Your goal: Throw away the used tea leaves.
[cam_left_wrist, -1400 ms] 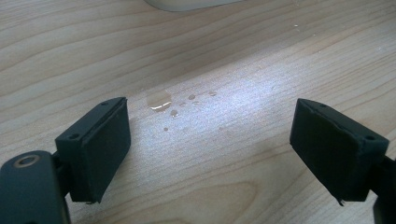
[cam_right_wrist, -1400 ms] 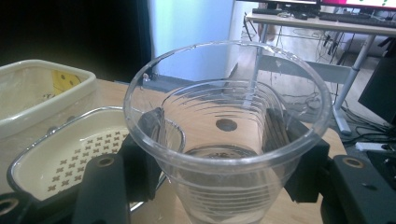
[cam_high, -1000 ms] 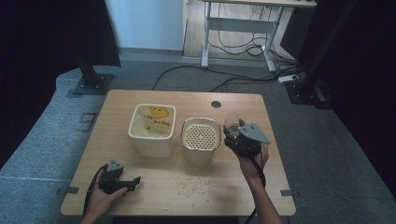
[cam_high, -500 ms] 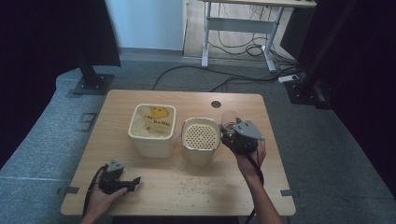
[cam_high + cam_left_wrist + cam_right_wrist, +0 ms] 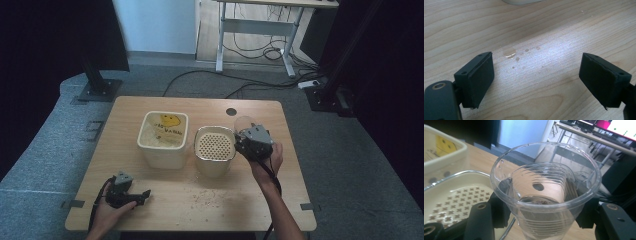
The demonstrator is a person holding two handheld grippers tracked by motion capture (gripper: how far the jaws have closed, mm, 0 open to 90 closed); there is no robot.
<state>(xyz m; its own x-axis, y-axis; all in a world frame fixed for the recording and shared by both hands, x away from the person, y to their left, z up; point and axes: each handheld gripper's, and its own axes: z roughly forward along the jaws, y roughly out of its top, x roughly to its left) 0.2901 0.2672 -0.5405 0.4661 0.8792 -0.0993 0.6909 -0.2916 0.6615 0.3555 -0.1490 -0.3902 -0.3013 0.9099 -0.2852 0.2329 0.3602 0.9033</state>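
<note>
High view, near edge: left gripper [image 5: 142, 194] rests on the wooden table [image 5: 150, 220], jaws spread wide, nothing between them; water droplets [image 5: 510, 53] on the wood ahead. Mid-table: right gripper [image 5: 240, 142] clamped on a clear plastic cup [image 5: 545, 192], held upright just beside the perforated container [image 5: 215, 147]. Farther left: cream bin [image 5: 164, 131] with yellow label.

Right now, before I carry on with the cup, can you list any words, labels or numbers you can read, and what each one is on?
Dark lettering under a yellow smiley face on the square white container: too blurred to read in the high view.
Clear plastic cup in the right gripper: no text.
Perforated container: no text.
Table: no text.
</note>
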